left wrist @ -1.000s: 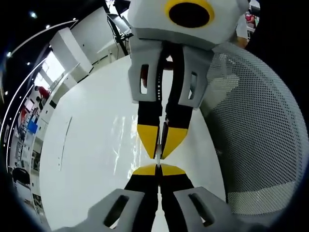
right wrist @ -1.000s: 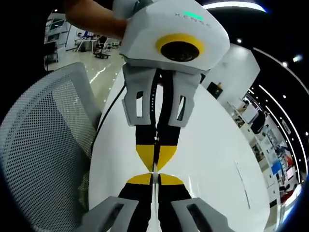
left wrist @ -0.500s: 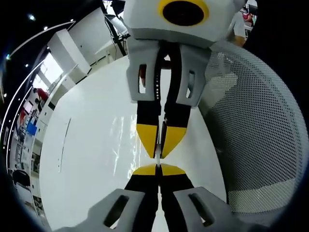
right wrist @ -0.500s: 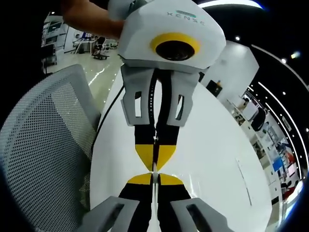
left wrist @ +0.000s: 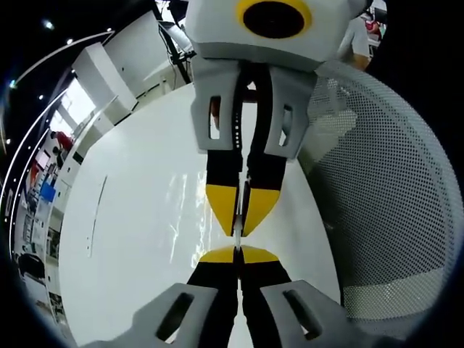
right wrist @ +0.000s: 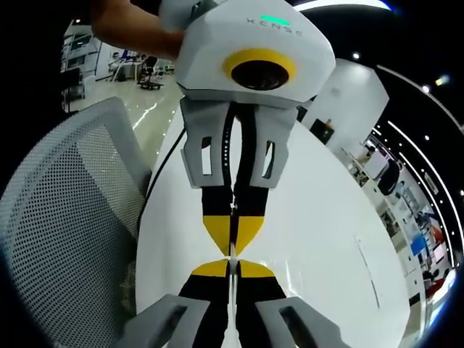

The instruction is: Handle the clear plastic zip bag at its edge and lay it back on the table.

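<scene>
Both grippers, left gripper (left wrist: 238,252) and right gripper (right wrist: 230,264), pinch the clear zip bag (left wrist: 185,217) edge tip-to-tip above the table (left wrist: 130,239); uneven release risks a crumpled landing.

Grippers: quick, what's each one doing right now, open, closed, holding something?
Left gripper: shut on the bag edge.
Right gripper: shut on the same bag edge, tip to tip with the left.

Bright, sharp, glare on table (left wrist: 138,217), fisheye-bent edges
</scene>
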`<action>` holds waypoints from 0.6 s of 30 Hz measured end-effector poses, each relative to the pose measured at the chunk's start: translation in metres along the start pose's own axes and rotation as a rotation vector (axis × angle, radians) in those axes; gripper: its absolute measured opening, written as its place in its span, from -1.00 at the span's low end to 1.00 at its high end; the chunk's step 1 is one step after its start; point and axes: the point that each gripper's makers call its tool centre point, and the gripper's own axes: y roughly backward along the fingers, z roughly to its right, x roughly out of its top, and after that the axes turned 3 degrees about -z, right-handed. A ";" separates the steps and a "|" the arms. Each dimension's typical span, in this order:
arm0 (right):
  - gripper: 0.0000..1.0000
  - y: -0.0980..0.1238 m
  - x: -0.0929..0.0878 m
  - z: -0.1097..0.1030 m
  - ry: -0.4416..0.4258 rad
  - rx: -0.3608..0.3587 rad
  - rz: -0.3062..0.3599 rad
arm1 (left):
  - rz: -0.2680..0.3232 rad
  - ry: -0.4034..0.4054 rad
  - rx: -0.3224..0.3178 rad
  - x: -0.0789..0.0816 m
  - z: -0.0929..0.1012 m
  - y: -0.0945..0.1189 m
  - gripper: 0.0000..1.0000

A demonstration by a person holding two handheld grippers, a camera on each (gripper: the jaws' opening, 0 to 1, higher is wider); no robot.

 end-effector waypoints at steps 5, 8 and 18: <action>-1.00 0.000 0.000 0.000 0.003 0.000 -0.003 | -0.001 0.001 -0.001 0.000 0.000 0.000 -1.00; -1.00 0.000 0.000 0.000 0.003 -0.001 -0.004 | -0.001 0.002 -0.002 -0.001 0.000 0.000 -1.00; -1.00 -0.002 -0.001 -0.002 -0.005 0.005 -0.007 | -0.008 0.014 -0.004 -0.005 0.001 -0.001 -1.00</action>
